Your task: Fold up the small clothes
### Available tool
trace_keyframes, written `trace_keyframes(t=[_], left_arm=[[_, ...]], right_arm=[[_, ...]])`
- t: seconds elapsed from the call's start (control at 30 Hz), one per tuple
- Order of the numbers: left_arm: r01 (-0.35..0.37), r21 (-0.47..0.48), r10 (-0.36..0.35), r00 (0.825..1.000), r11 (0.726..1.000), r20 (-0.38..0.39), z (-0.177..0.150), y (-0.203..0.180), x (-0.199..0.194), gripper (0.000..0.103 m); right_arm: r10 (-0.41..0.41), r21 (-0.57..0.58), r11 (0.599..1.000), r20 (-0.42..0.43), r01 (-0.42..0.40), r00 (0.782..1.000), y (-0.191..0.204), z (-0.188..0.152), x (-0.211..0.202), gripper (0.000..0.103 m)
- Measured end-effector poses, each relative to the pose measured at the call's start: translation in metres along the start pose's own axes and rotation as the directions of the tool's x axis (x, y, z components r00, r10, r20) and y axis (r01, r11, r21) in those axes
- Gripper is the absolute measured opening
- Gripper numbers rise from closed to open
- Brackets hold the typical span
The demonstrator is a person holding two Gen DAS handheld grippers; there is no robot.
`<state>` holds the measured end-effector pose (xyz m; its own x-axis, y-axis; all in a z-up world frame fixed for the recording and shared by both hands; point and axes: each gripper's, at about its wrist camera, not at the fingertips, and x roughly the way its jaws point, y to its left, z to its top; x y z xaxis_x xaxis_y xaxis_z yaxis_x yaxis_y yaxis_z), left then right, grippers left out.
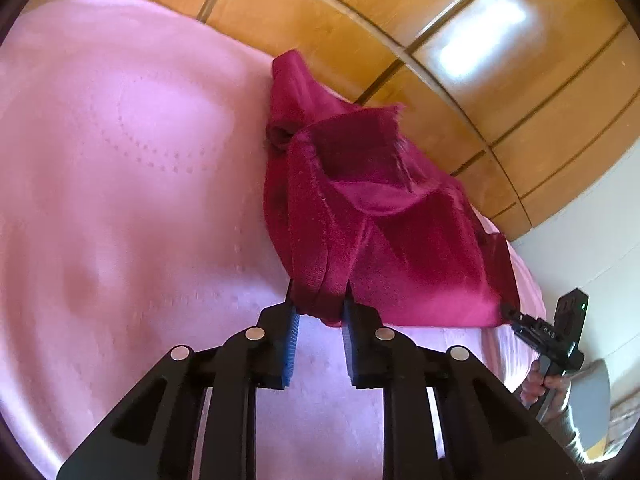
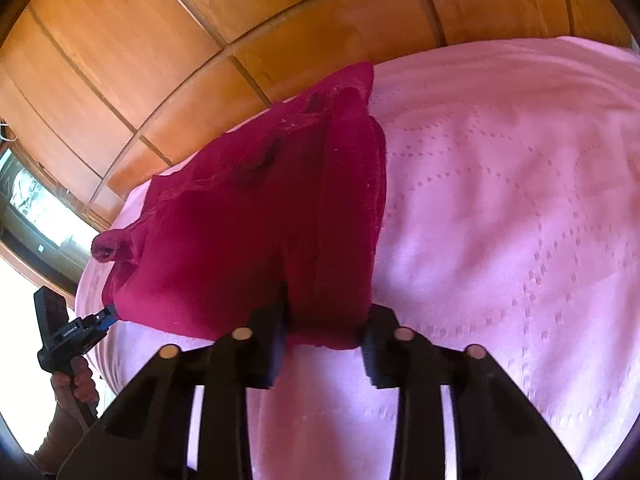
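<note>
Here's a crumpled magenta knit garment [image 1: 360, 216], lying on the pink bedspread with its dotted diamond pattern [image 1: 132, 160], close to the bedspread's far edge, where the glossy orange wooden panelling [image 1: 500, 92] rises behind it.

In the left wrist view, the left gripper [image 1: 320, 312] is clenched on a bunched fold at the garment's near hem, cloth squeezed between the 2 blue-padded fingers [image 1: 294, 320]. Off to the right side of that view sits the right gripper [image 1: 505, 311], its tip meeting the other near corner of the garment, with a hand [image 1: 538, 380] and a grey sleeve [image 1: 588, 400] behind it.

Over to the right wrist view: the right gripper [image 2: 326, 324] has the garment's [image 2: 248, 232] hem draped between its 2 black fingers [image 2: 272, 332], clamped on a thick gathered fold. At the left side, the left gripper [image 2: 110, 314] pinches the garment's opposite near corner, a hand [image 2: 76, 380] wrapped round its handle.

The garment's near edge is lifted slightly off the bedspread [image 2: 500, 200] between the 2 grips.
</note>
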<state>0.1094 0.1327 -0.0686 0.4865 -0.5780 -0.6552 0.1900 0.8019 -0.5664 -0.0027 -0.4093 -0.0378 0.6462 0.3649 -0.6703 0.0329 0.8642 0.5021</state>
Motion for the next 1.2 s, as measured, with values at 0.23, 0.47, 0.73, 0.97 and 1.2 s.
trace_keyframes(t=[0.23,0.47,0.73,0.97,1.2], left_arm=[[0.027,0.015,-0.027,1.0,1.0,-0.009,-0.031,-0.01,-0.031,0.017],[0.041,-0.026,-0.043,0.995,0.999,-0.085,-0.089,-0.014,-0.06,0.017],[-0.13,0.165,0.136,0.99,0.978,-0.027,-0.077,-0.034,-0.075,0.033],[-0.12,0.375,0.132,0.991,0.919,-0.008,-0.029,-0.054,-0.041,0.053],[-0.05,0.374,0.059,0.998,0.926,-0.014,-0.003,-0.052,-0.014,0.041]], right_arm=[[0.037,-0.013,0.999,0.004,-0.037,0.999,0.009,-0.016,-0.032,0.024],[0.001,-0.017,1.0,-0.098,-0.002,0.995,0.003,-0.055,-0.049,0.024],[-0.025,-0.058,0.998,-0.102,0.019,0.994,0.006,-0.049,-0.047,0.039],[-0.056,-0.134,0.99,-0.022,0.053,0.998,0.017,-0.014,-0.034,0.057],[-0.086,-0.192,0.978,0.002,0.084,0.996,0.023,0.02,-0.003,0.058]])
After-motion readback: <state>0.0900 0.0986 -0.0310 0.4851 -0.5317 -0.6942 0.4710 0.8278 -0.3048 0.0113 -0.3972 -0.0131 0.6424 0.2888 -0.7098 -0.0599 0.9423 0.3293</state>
